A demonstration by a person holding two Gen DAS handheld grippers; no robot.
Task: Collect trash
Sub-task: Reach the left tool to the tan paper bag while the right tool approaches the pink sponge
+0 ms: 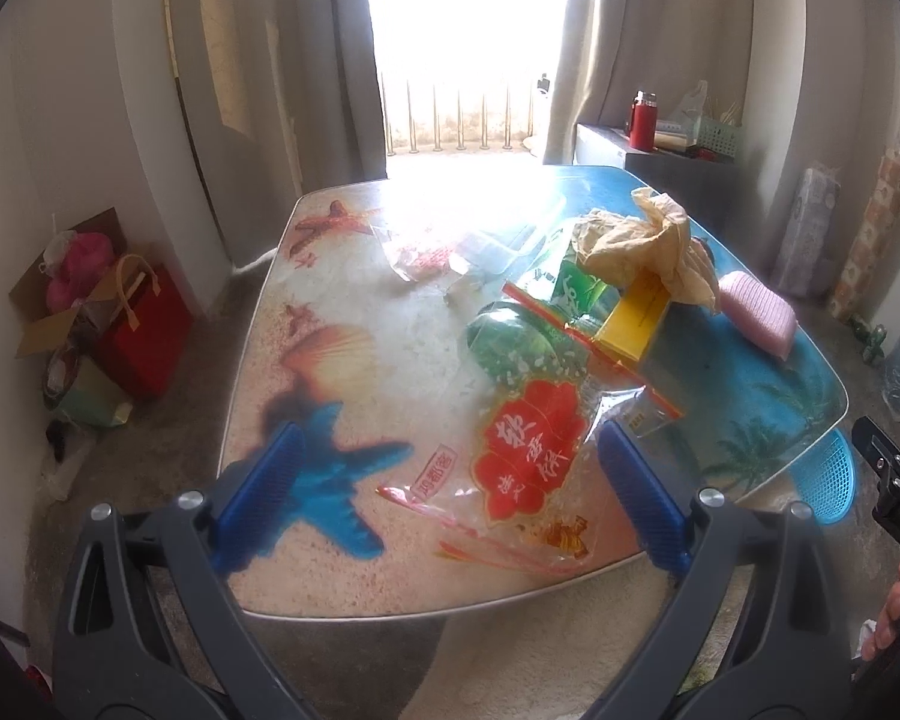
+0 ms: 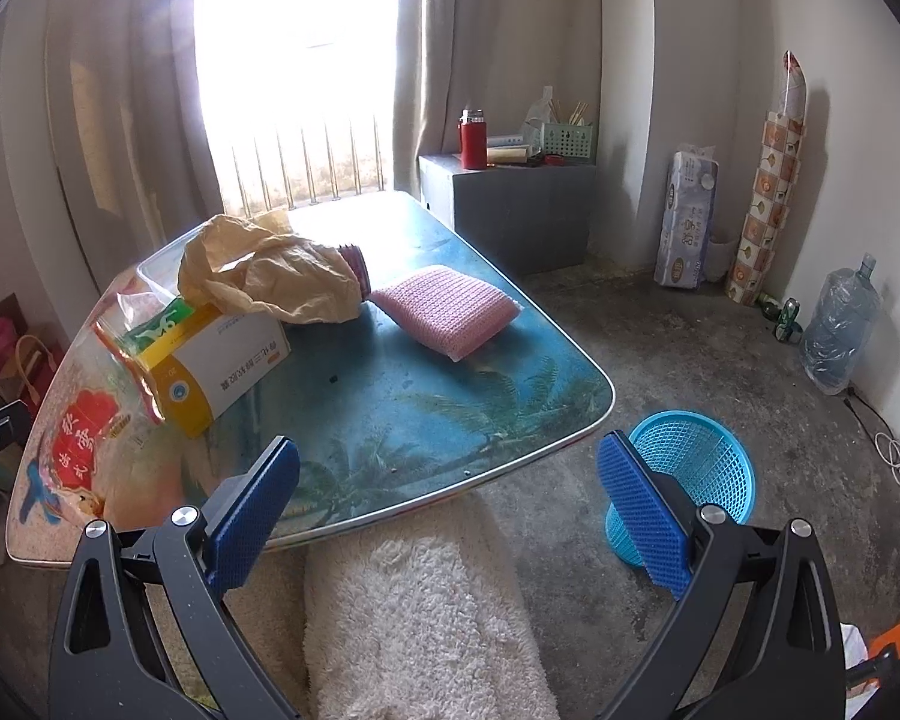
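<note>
Both grippers, left [image 1: 444, 501] and right [image 2: 449, 507], are held with jaws wide apart and nothing in them. Trash is piled on the surface [image 2: 390, 414]: a box [image 2: 222, 369] at 10 o'clock, half hidden under crumpled paper [image 2: 270, 279]. The basket [image 2: 699, 465] at 3 o'clock is partly blocked.

The left wrist view looks down from just above the counter's [image 1: 330, 588] near edge toward the window [image 1: 468, 30]. The right wrist view sits farther right, facing the counter's corner and the floor. Both share the yellow box [image 1: 636, 324] [image 2: 222, 372], pink sponge [image 1: 756, 312] [image 2: 444, 309] and blue basket [image 1: 828, 480] [image 2: 690, 468].
</note>
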